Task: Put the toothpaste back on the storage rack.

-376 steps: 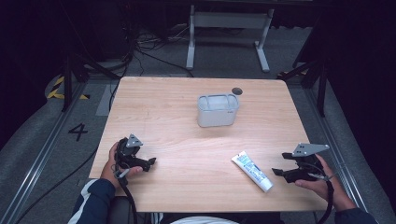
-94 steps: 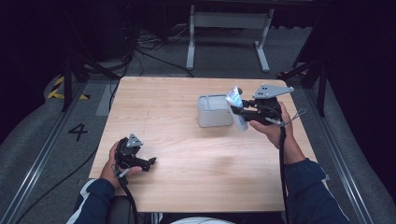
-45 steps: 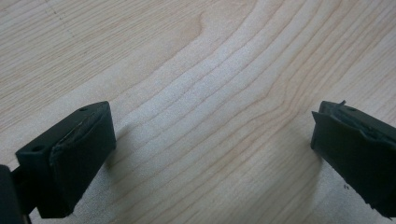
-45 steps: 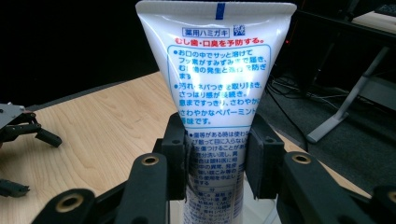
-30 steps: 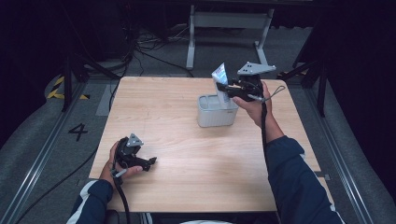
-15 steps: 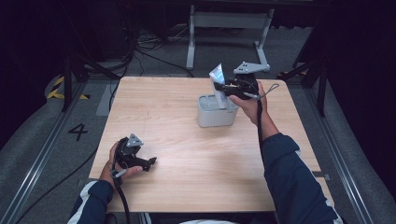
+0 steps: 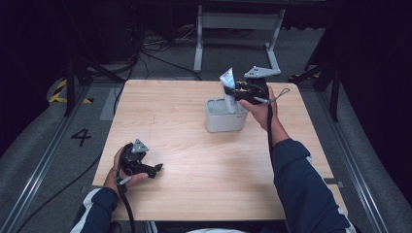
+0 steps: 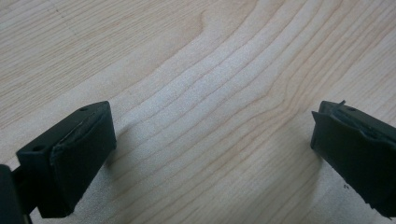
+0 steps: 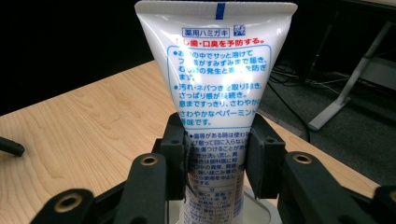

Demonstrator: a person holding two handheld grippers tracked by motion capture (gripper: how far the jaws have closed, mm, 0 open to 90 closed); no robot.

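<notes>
Toothpaste tube (image 9: 215, 88) (upright) over grey cup (image 7: 218, 119)

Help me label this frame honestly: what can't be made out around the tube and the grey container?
- Tube's cap end: right gripper view, cut off by the bottom edge, behind the right claw.
- Inside of the grey container: high view, hidden by its own walls and the tube.
- Tube's small print: high view, too small.
- Left claw's surroundings: left gripper view, just bare table.

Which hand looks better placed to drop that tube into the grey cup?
Right. Its gripper already clamps the tube upright over the cup; the left gripper rests open near the table's front edge.
</notes>
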